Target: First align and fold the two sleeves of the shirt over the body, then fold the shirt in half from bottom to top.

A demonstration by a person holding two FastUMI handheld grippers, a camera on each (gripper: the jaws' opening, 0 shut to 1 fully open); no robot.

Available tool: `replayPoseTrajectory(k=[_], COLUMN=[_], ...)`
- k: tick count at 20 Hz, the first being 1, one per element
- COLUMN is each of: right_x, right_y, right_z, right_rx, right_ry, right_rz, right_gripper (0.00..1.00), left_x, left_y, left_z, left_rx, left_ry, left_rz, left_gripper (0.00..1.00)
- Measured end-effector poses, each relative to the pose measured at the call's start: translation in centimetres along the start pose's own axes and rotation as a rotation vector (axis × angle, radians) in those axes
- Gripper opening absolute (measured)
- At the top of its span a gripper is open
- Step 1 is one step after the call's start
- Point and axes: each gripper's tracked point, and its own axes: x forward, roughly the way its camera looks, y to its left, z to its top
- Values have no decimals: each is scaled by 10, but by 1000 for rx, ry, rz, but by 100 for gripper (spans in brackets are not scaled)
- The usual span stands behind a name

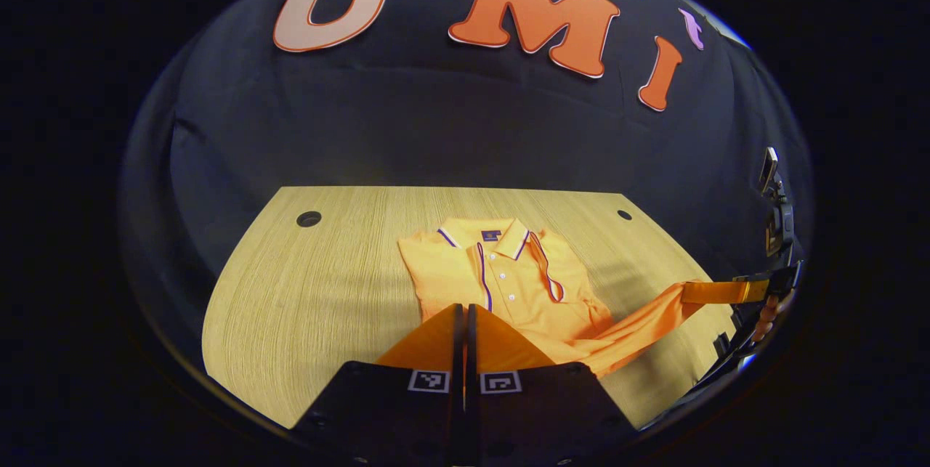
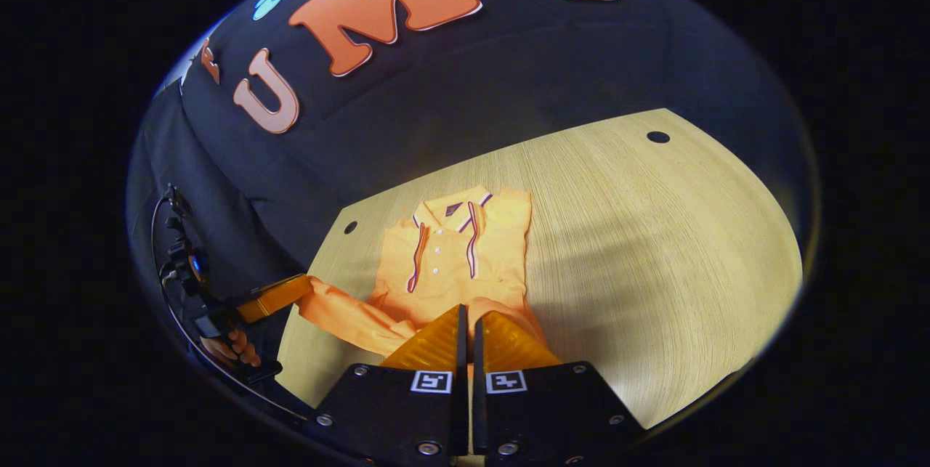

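Polo shirt (image 1: 501,274) lies collar-far on the wooden table (image 1: 305,293), sleeves folded in, its hem lifted by left gripper (image 1: 465,322) and right gripper (image 2: 466,325), both clamped on cloth, apparently for the bottom-to-top fold.

A light wooden table (image 1: 327,285) with fine straight grain runs across the lower half of both views. Its top has two small round dark holes near the back edge, one toward each rear corner (image 1: 309,218) (image 1: 624,215); in the right gripper view the same holes appear at (image 2: 658,137) and (image 2: 350,227). Behind the table hangs the booth's black cloth wall (image 1: 436,126), lightly creased, meeting the table's far edge. Soft shadows lie across the wood.
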Motion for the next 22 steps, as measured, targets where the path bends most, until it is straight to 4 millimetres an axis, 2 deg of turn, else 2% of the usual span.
replayPoseTrajectory(k=[4,8,15,18,22], right_x=[26,55,109,128,157], right_y=[-1,-8,-16,-19,-24], right_z=[29,56,85,96,112], right_rx=[-11,-9,-24,-28,-30], right_ry=[-10,-5,26,40,55], right_rz=[-11,-31,-55,-78,-94], right_gripper=[3,3,3,3,3], left_x=[31,63,120,140,163], left_y=[6,22,55,65,83], left_z=[21,36,47,55,54], left_rx=[25,34,37,16,11], left_ry=[-1,-1,22,11,15], left_rz=[-13,-4,34,45,73], left_gripper=[1,1,1,1,1])
